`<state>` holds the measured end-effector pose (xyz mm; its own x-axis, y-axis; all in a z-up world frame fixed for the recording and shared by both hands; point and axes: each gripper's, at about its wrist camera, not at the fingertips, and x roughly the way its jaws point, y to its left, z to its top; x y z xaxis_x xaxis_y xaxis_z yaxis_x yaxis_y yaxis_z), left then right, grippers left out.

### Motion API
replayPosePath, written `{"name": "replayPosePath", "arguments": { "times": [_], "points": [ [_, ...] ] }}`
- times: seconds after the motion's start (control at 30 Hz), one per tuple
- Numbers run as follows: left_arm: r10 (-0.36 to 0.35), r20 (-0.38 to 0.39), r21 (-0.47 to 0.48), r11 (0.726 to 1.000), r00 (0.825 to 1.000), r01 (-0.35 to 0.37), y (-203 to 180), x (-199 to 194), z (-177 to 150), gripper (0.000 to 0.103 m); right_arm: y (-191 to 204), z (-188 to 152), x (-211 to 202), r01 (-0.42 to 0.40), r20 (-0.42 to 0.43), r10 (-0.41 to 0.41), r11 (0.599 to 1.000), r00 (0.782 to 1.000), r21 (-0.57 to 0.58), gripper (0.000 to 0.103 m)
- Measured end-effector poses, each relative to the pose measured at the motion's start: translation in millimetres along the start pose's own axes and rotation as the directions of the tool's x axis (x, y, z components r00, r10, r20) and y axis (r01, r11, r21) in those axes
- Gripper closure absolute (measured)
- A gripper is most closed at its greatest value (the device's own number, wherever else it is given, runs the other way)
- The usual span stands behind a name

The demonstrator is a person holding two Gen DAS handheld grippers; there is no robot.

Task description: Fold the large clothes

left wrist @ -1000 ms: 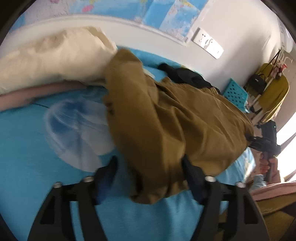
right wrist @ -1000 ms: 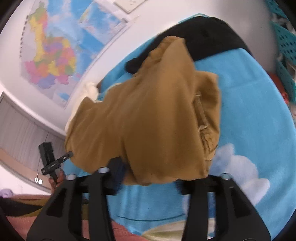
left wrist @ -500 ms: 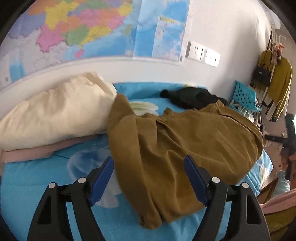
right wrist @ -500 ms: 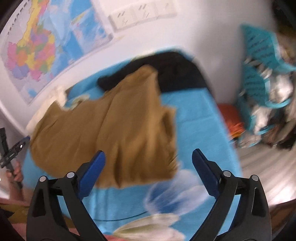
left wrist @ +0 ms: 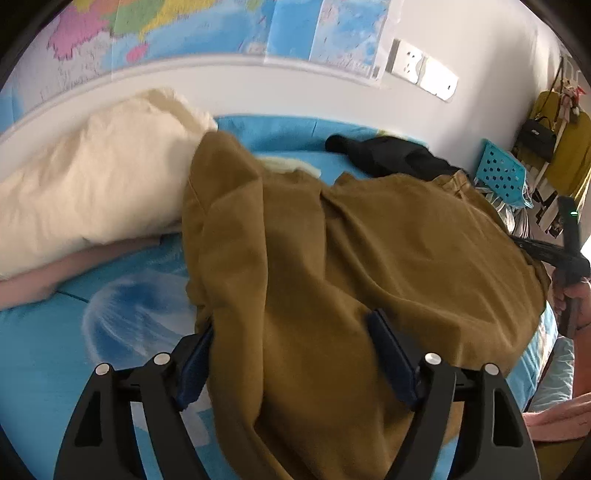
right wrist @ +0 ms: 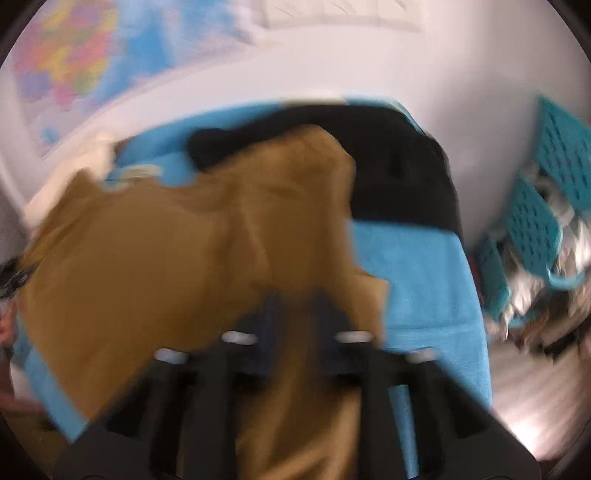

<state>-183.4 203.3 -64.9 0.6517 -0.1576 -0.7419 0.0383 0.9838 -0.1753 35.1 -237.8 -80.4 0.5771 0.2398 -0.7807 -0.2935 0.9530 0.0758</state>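
Left wrist view
Left claw [left wrist: 291,354]: spread wide, its two blue-padded fingers [left wrist: 391,358] standing either side of a fold of cloth; the cloth runs between them and partly over the left pad, but they are not pinching it.
Brown garment [left wrist: 351,251]: large, mustard-brown, crumpled across the bed, one end lying up against the pillow, the near end running down between the claw's arms.
Bed sheet [left wrist: 48,350]: bright blue with a pale round print, under the garment.
Pillow [left wrist: 92,184]: cream, at the head of the bed, touching the garment's far end.
Black garment [left wrist: 391,157]: bunched near the wall, just behind the brown one.
Map [left wrist: 184,29]: on the wall above the bed.
Wall sockets [left wrist: 424,70]: white, right of the map.
Teal basket [left wrist: 498,173]: beside the bed at right.
Right claw [left wrist: 532,245]: seen at the far edge of the brown garment; its fingertips are too dark and small to read here.

Right wrist view (blurred)
Right claw [right wrist: 295,317]: fingers drawn close together with brown cloth between them, pinching the garment.
Brown garment [right wrist: 166,258]: spread over the blue sheet [right wrist: 417,288], its near edge gathered in the claw.
Black garment [right wrist: 391,162]: behind the brown one, touching it.
Teal basket [right wrist: 543,206]: on the floor at right.
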Motion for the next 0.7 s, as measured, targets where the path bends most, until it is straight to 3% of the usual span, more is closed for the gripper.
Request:
{"name": "replayPosePath", "arguments": {
  "times": [0.03, 0.1, 0.17, 0.23, 0.37, 0.5, 0.57, 0.6, 0.63, 0.7],
  "points": [
    [-0.016, -0.022, -0.019, 1.000, 1.000, 0.016, 3.3, 8.5, -1.3, 0.025, -8.9, -2.3, 4.5, -0.042, -0.011, 0.042, 0.998, 0.999, 0.046, 0.103],
    [-0.026, -0.029, -0.037, 0.999, 0.999, 0.025, 5.0, 12.7, -1.8, 0.025, -7.5, -3.3, -5.6, -0.042, 0.003, 0.042, 0.997, 0.999, 0.060, 0.103],
    [-0.011, -0.019, -0.020, 1.000, 1.000, 0.011, 1.4, 8.2, 0.0, 0.026, 0.6, -1.9, -21.1, -0.036, 0.039, 0.035, 0.999, 0.999, 0.034, 0.087],
    [0.003, -0.009, -0.006, 1.000, 1.000, -0.003, -3.1, 3.0, 2.0, 0.027, 11.9, 0.5, -40.4, -0.081, 0.092, 0.079, 0.997, 0.993, 0.013, 0.052],
    [0.052, -0.003, 0.014, 0.999, 0.999, -0.052, -13.5, -1.5, 6.4, 0.027, 40.5, 5.4, -52.2, -0.149, 0.116, 0.156, 0.986, 0.981, -0.070, 0.045],
    [0.078, -0.005, 0.028, 0.997, 0.997, -0.078, -17.7, -0.5, 7.0, 0.027, 49.9, 8.0, -31.7, -0.143, 0.061, 0.150, 0.985, 0.987, -0.098, 0.045],
    [0.082, -0.009, 0.029, 0.996, 0.997, -0.081, -17.3, 0.8, 6.8, 0.027, 52.3, 7.6, -15.7, -0.121, 0.020, 0.124, 0.988, 0.992, -0.097, 0.059],
    [0.083, -0.010, 0.030, 0.996, 0.997, -0.082, -17.1, 1.1, 6.8, 0.027, 51.1, 6.3, -7.9, -0.068, 0.014, 0.070, 0.991, 0.997, -0.111, 0.078],
    [0.083, -0.010, 0.030, 0.996, 0.996, -0.083, -16.9, 1.4, 6.7, 0.027, 47.6, 6.4, 1.4, -0.046, 0.001, 0.046, 0.992, 0.999, -0.119, 0.085],
    [0.081, -0.007, 0.030, 0.996, 0.997, -0.081, -16.5, 1.4, 6.5, 0.027, 40.8, 5.4, 8.4, -0.083, -0.002, 0.083, 0.992, 0.997, -0.098, 0.085]
  ]
}}
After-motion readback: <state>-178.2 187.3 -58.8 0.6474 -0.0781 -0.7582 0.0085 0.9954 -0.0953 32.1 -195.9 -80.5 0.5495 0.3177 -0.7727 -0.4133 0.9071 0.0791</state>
